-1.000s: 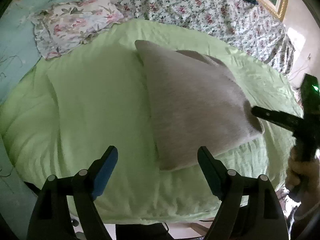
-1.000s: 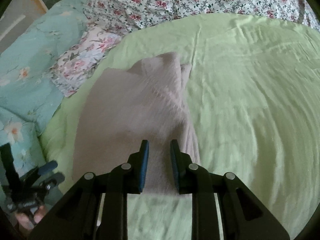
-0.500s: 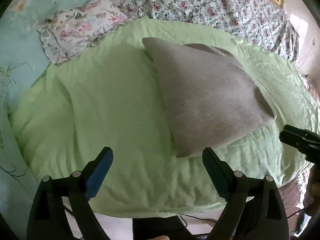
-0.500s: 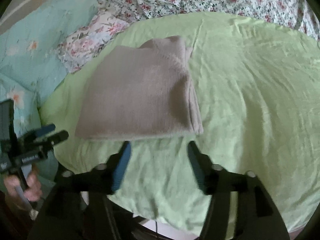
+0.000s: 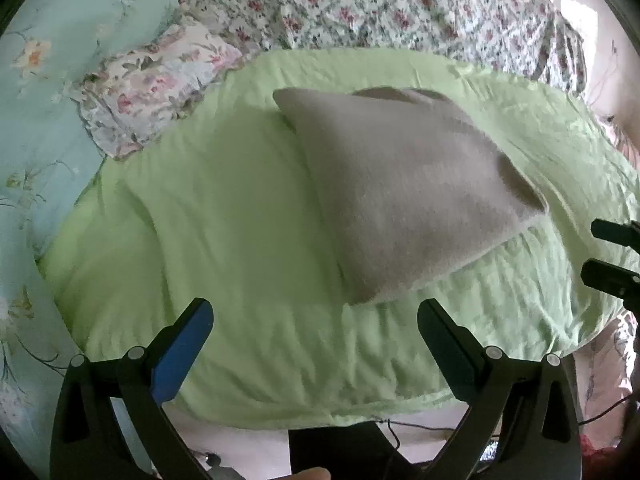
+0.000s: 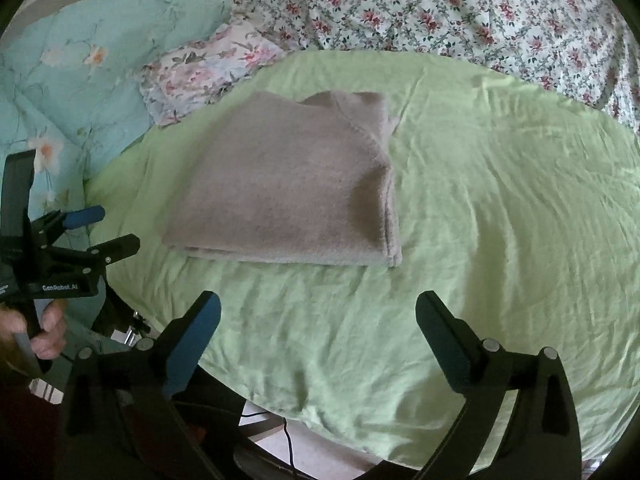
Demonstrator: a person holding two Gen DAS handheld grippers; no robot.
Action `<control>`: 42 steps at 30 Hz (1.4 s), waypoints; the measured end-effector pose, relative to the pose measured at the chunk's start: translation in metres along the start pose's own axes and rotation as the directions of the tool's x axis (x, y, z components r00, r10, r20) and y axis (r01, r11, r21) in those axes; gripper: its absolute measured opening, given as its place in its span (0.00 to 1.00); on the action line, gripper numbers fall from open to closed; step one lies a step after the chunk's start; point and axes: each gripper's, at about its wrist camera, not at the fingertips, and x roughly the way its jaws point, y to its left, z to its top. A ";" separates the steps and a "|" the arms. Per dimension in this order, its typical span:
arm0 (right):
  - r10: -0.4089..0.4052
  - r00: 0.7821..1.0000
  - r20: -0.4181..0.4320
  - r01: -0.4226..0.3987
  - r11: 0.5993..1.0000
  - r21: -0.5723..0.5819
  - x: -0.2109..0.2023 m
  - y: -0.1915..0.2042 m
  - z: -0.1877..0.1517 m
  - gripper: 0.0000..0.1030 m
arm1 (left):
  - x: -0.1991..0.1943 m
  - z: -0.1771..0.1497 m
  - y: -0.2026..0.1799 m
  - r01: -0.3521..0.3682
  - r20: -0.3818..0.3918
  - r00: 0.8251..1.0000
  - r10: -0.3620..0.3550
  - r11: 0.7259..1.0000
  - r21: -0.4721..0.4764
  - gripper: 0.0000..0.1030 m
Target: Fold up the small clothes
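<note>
The garment [image 6: 288, 184], grey and folded into a flat stack, is lying on the green sheet [image 6: 500, 208] at centre frame in the right wrist view, layered edges showing along its right side. In the left wrist view it [image 5: 400, 200] is sitting right of centre. The left gripper [image 5: 316, 316] is hovering near its lower corner, jaws released and holding nothing. The right gripper [image 6: 318, 312] is hovering just below the stack, jaws likewise spread wide and clear of the cloth. A floral pillow [image 6: 208, 76] is lying at upper left, touching the sheet's edge. A floral bedspread [image 6: 460, 8] is running across the top.
</note>
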 end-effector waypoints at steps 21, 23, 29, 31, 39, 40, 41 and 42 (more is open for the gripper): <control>0.007 0.999 -0.043 -0.008 1.000 -0.025 0.025 0.002 0.017 0.99 | 0.002 0.021 -0.009 0.066 0.004 0.998 -0.066 0.998 0.014 0.99; 0.007 0.999 -0.038 -0.008 1.000 -0.030 0.025 0.001 0.021 0.99 | 0.000 0.025 -0.013 0.048 0.015 0.999 -0.048 0.998 0.033 0.99; 0.003 1.000 -0.030 -0.005 0.998 -0.056 0.029 -0.001 0.036 0.99 | 0.002 0.031 -0.019 0.021 0.030 0.999 -0.023 0.998 0.062 0.99; 0.003 1.000 -0.031 -0.005 0.998 -0.063 0.031 -0.001 0.041 0.99 | 0.003 0.032 -0.019 0.016 0.037 0.999 -0.018 0.997 0.069 0.99; 0.022 0.999 -0.037 -0.025 0.998 -0.059 0.041 -0.002 0.051 0.99 | 0.008 0.041 -0.018 0.003 0.055 0.998 -0.007 0.998 0.069 0.99; 0.025 0.999 -0.038 -0.028 0.998 -0.058 0.042 -0.002 0.052 0.99 | 0.009 0.042 -0.018 0.005 0.055 0.998 -0.008 0.998 0.067 0.99; 0.028 0.999 -0.039 -0.031 0.998 -0.056 0.043 -0.003 0.054 0.99 | 0.010 0.044 -0.017 0.006 0.055 0.998 -0.009 0.998 0.063 0.99; 0.031 0.999 -0.040 -0.033 0.998 -0.055 0.045 -0.003 0.055 0.99 | 0.011 0.045 -0.017 0.007 0.056 0.998 -0.010 0.998 0.059 0.99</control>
